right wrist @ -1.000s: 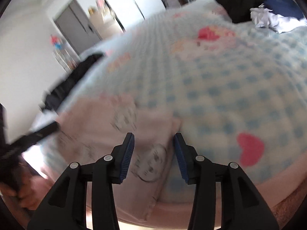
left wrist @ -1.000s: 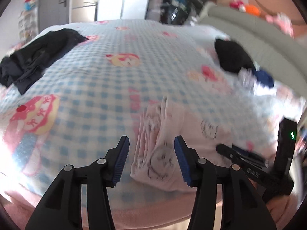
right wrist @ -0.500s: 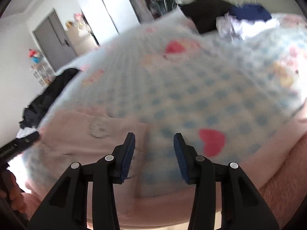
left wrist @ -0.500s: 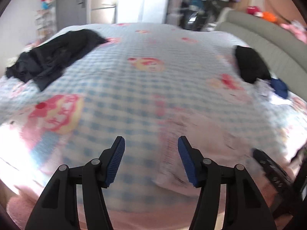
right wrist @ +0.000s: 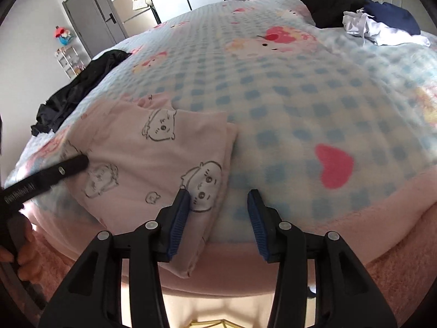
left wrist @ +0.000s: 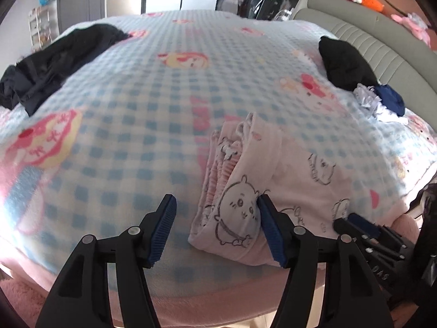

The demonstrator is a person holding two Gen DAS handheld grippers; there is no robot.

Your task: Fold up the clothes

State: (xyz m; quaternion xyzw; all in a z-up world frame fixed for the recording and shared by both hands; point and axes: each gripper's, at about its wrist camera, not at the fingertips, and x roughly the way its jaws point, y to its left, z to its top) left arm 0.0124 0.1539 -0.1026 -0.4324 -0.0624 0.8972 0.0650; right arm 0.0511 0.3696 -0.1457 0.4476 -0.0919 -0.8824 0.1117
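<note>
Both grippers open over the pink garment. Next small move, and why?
Probably ease the left gripper down and close on the stacked left edge of the pink garment. Both sets of jaws are open and empty, the right gripper sits at the opposite edge, and the garment lies folded on the bed.

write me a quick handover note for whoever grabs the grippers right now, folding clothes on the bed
Left gripper: open, empty, poised at the near left end of the pink printed garment.
Right gripper: open, empty, at that garment's right edge.
Pink garment: folded into a compact stack at the near edge of the checked blanket; looks finished.
Left to fold: the black garment crumpled at the far left, and a pile at the far right by the headboard: black piece, white piece, navy piece.
Next, probably: leave the pink stack and fetch one of those.
</note>
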